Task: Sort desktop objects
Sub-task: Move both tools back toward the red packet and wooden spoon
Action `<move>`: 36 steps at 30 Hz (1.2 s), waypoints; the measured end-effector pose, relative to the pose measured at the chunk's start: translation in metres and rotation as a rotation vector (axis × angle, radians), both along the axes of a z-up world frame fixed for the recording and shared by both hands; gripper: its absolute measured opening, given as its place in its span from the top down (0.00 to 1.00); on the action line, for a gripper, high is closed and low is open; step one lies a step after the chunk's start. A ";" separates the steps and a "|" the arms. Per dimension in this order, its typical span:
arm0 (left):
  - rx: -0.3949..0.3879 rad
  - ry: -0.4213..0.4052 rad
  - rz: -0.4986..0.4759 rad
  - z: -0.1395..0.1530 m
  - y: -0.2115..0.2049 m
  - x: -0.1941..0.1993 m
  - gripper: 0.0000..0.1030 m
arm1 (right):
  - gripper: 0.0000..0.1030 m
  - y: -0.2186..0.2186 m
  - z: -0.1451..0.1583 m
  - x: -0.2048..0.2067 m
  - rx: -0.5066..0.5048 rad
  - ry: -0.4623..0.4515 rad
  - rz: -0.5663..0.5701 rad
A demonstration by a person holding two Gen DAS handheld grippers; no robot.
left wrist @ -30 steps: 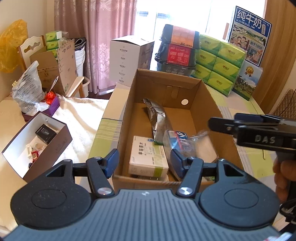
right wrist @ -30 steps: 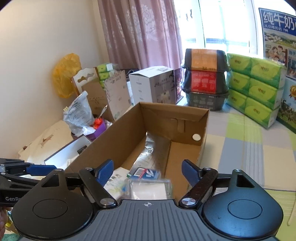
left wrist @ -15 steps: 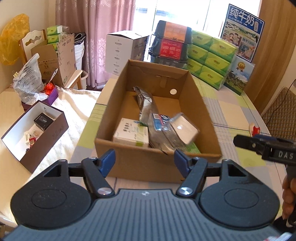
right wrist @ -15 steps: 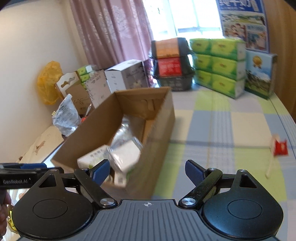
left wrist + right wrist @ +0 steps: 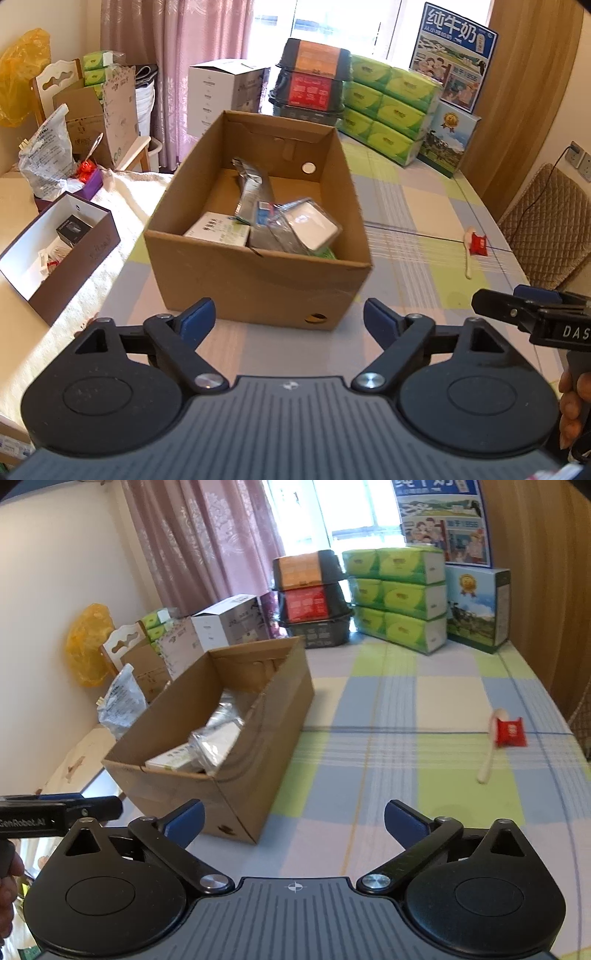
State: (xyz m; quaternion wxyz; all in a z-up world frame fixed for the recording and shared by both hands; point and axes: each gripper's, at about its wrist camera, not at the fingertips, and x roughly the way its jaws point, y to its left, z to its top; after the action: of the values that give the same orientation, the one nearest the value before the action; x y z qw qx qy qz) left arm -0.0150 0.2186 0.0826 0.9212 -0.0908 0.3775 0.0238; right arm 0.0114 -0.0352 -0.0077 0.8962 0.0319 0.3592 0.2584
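Both grippers stand back from the box, where a second ago they hung over its open top. The left gripper has its jaws wide apart and empty, aimed at the box's near wall. The right gripper is likewise spread and empty; it has swung right, away from the box, and now looks across the checked tablecloth.

Inside the box lie a white carton, a silver pouch and a clear-wrapped white pack. That pack rests tilted on the other contents at the near right; half a second ago it was blurred and mid-fall, so it appears to have just been dropped in by the right gripper.

One loose item is left on the cloth: a red packet touching or overlapping a white spoon-like piece, well apart from the box on its right. Motion blur hides whether the two are joined.

Judged from this layout, one placement is finished and the red packet is the likely next target; the right gripper, already facing that way, is better placed to fetch it. The brown tray on the left, beside the box, is untouched.
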 end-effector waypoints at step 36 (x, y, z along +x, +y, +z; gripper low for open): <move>0.017 0.029 -0.265 -0.013 -0.144 0.033 0.02 | 0.02 -0.167 -0.015 -0.003 0.019 0.066 -0.320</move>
State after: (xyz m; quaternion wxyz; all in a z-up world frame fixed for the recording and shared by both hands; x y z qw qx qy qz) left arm 0.0180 0.0742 0.0700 0.9114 -0.0322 0.3994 -0.0935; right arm 0.0079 -0.2019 -0.0222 0.9133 0.1055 0.3761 0.1148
